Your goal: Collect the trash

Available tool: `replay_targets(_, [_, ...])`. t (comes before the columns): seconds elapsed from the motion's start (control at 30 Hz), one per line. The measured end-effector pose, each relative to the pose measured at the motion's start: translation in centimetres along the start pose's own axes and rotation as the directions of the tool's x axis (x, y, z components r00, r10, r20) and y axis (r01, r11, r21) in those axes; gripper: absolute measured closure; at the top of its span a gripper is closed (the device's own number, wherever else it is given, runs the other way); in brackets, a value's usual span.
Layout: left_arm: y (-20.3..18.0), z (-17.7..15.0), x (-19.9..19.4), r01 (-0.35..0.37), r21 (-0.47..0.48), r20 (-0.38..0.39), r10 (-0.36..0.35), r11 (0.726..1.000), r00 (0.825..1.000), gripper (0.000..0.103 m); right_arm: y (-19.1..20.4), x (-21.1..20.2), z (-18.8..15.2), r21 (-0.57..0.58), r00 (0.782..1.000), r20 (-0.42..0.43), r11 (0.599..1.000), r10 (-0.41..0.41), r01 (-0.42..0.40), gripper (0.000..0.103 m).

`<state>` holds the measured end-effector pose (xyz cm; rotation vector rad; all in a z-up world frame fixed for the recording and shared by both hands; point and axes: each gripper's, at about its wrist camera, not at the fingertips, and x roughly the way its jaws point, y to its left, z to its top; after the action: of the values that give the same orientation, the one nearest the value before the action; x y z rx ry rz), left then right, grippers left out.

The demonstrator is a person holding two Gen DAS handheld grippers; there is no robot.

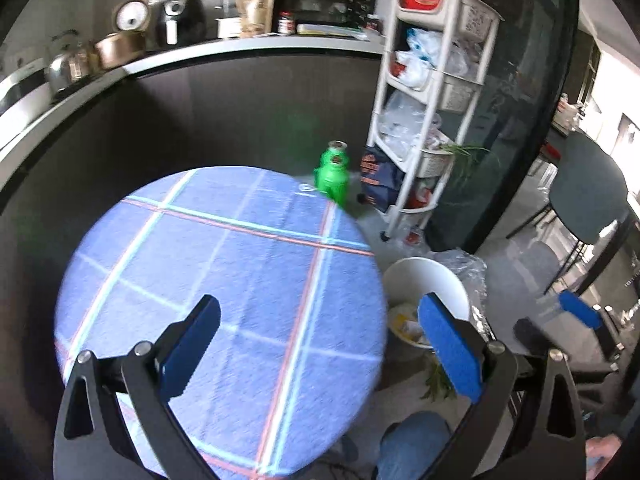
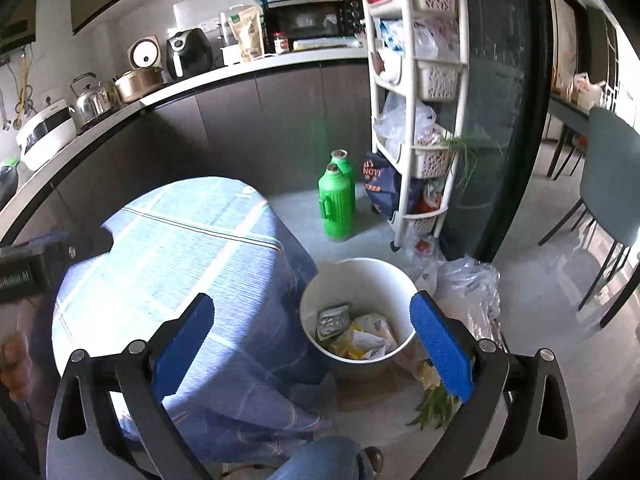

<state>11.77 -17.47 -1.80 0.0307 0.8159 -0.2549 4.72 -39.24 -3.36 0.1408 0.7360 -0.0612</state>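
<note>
A white trash bin point(image 2: 356, 280) stands on the floor right of the round table point(image 2: 168, 248) with its blue plaid cloth; crumpled wrappers and a foil packet point(image 2: 334, 318) lie inside it. My right gripper point(image 2: 312, 328) hangs open above the bin and the cloth's edge, nothing between its blue pads. In the left wrist view my left gripper point(image 1: 320, 336) is open over the table point(image 1: 224, 272), holding nothing, with the bin point(image 1: 424, 280) behind its right finger. The right gripper point(image 1: 560, 316) shows at that view's right edge.
Green scraps point(image 2: 434, 404) and a clear plastic bag point(image 2: 468, 280) lie on the floor by the bin. Two green flasks point(image 2: 338, 204) and a white shelf cart point(image 2: 420, 100) stand behind. A counter with appliances runs along the back. A knee in jeans point(image 2: 320, 460) is below; a chair point(image 2: 608, 184) at right.
</note>
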Motion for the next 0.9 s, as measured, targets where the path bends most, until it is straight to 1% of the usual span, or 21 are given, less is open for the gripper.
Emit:
replay_targets(0.07, [1.2,-0.7,-1.3,-0.034,-0.011,0.011,0.034,0.999,0.999,0.004,1.4,-1.0,0.2,-0.013,1.0,0.009,1.0,0.001,-0.001,0.009])
replay_targets(0.33, [5.8,-3.0,-5.2,-0.1,-0.067,0.035,0.103,0.993,0.994,0.004,8.2,-4.2,0.7,-0.135,0.998,0.062,0.991,0.01,-0.002,0.009])
replay_targets(0.47, [7.7,-4.1,-7.0,-0.136,-0.091,0.052,0.142,0.986,0.989,0.004,11.4,-5.4,0.5,-0.189,0.996,0.091,0.982,-0.008,0.025,0.009])
replay_targets(0.57, [9.0,-4.7,-8.1,-0.166,-0.107,0.061,0.174,0.98,0.983,0.004,12.8,-5.8,0.5,-0.207,0.994,0.105,0.978,-0.016,0.038,0.009])
replay_targets(0.67, [10.1,-5.0,-8.7,-0.183,-0.119,0.064,0.192,0.976,0.979,0.004,14.1,-6.2,0.7,-0.22,0.993,0.114,0.975,-0.008,0.033,0.009])
replay_targets(0.9, [11.3,-5.3,-9.4,-0.191,-0.136,0.069,0.202,0.972,0.977,0.004,15.7,-6.6,1.1,-0.234,0.993,0.121,0.972,0.0,0.028,0.009])
